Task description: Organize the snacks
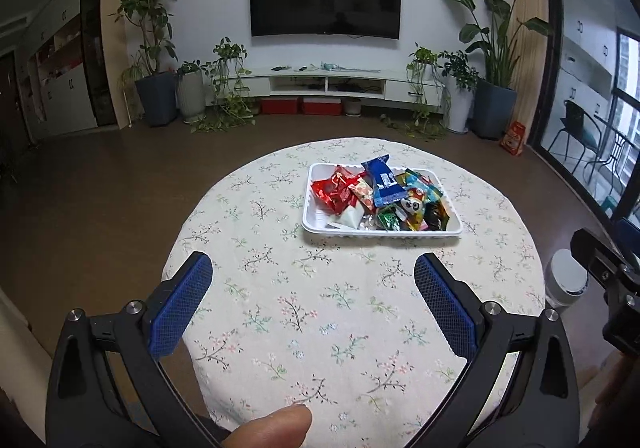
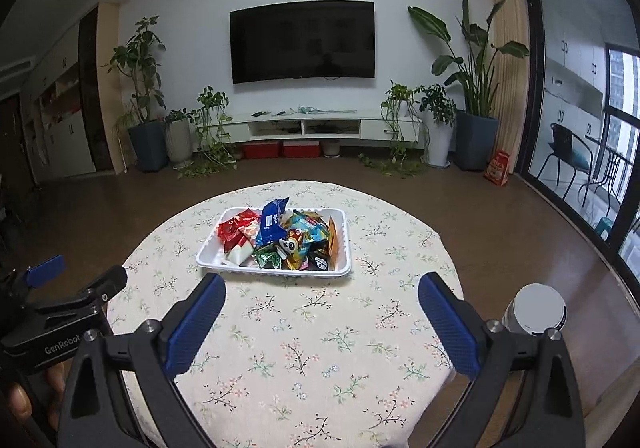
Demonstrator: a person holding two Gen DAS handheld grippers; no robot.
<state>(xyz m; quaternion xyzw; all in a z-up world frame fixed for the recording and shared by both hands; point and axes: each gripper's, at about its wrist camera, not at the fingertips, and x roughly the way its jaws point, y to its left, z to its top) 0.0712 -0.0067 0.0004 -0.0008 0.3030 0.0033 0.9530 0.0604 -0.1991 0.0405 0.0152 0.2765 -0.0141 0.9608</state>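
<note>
Two hand-held grippers (image 1: 314,280) (image 2: 322,302) agape; one snack tray (image 1: 310,208).

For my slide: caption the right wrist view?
Open right gripper faces a white tray of snacks on floral tablecloth.

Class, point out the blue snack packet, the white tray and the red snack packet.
blue snack packet (image 1: 385,184), left wrist view, middle of the wrapper.
white tray (image 1: 316,226), left wrist view, near-left rim.
red snack packet (image 2: 233,228), right wrist view, wrapper face.
</note>
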